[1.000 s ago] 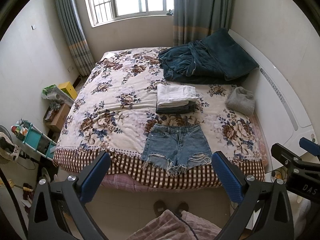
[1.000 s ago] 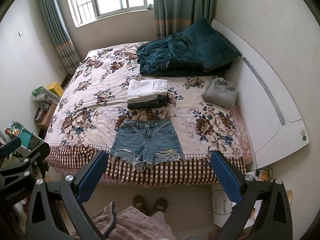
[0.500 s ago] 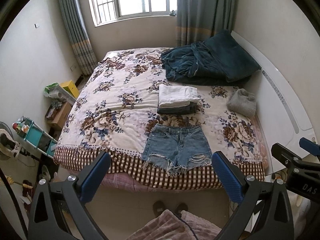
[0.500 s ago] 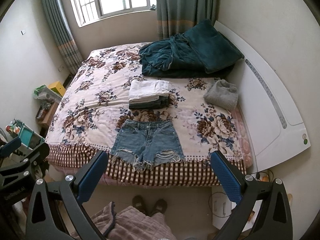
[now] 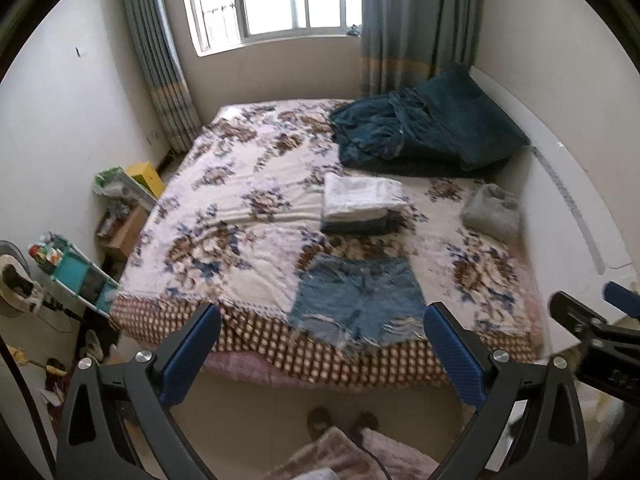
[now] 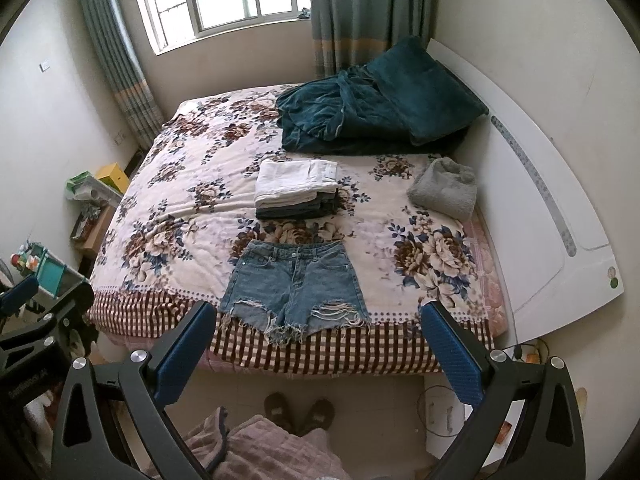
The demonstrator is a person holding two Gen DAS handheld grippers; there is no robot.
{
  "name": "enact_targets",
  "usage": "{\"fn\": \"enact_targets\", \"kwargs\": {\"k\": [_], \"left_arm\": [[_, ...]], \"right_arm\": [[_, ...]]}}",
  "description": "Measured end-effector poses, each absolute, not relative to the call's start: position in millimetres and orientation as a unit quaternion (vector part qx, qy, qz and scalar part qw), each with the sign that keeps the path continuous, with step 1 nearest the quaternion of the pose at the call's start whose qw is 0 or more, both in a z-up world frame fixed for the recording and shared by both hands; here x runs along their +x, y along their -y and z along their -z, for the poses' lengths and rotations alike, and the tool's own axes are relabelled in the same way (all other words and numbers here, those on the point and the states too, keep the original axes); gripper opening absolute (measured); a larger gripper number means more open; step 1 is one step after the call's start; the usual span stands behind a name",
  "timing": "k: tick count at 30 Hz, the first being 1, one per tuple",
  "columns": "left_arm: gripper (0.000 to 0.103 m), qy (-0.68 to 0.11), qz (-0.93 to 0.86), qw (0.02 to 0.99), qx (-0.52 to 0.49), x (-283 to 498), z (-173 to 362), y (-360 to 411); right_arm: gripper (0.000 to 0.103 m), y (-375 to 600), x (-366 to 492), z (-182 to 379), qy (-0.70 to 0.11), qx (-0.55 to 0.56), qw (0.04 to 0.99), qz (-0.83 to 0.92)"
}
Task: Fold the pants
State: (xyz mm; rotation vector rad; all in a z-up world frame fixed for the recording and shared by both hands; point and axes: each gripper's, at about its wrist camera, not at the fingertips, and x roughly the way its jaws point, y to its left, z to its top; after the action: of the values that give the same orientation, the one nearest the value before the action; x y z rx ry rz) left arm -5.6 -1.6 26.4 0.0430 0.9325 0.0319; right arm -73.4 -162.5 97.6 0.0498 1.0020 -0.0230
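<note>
- The shorts lie flat on the bed, at its near edge, waistband away from you and frayed hems toward you. This presents both sides for a fold.
- The left gripper and right gripper hang above the floor, well short of the shorts. Both sets of fingers are spread wide and hold nothing.
- A folded stack sits just beyond the waistband, probably finished items.
- The left view is blurred; read seams and hems from the right view.
- Your slippers show below; your body is cut off.
</note>
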Motion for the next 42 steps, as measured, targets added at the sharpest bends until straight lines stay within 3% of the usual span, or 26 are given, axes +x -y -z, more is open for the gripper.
{"fn": "enact_targets", "kwargs": {"k": [10, 23, 25, 27, 29, 32, 35, 42], "left_arm": [[0.103, -0.458, -0.041, 0.887, 0.040, 45, 54, -6], [0.103, -0.520, -0.047, 0.849, 0.080, 127, 193, 30], [0.103, -0.519, -0.064, 0.847, 0.096, 139, 217, 46], [0.103, -0.525, -0.083, 0.839, 0.117, 152, 245, 65], [0.103, -0.534, -0.108, 0.827, 0.143, 166, 276, 84], [0.103, -0.555, -0.148, 0.797, 0.185, 186, 329, 120], [0.103, -0.579, -0.179, 0.764, 0.222, 202, 389, 161], [0.103, -0.691, -0.142, 0.684, 0.186, 208, 528, 249]], "right_arm": [[0.103, 160, -19, -10, -0.482, 0.055, 0.872, 0.058], [0.102, 222, 82, 200, -0.574, 0.108, 0.809, 0.061], [0.096, 244, 97, 235, -0.596, 0.121, 0.793, 0.041], [0.071, 269, 121, 278, -0.626, 0.127, 0.769, 0.019], [0.066, 298, 148, 324, -0.658, 0.132, 0.742, -0.006], [0.067, 336, 182, 380, -0.685, 0.135, 0.715, -0.035], [0.076, 368, 220, 451, -0.714, 0.107, 0.688, -0.074], [0.076, 435, 281, 597, -0.769, 0.114, 0.621, -0.101]]}}
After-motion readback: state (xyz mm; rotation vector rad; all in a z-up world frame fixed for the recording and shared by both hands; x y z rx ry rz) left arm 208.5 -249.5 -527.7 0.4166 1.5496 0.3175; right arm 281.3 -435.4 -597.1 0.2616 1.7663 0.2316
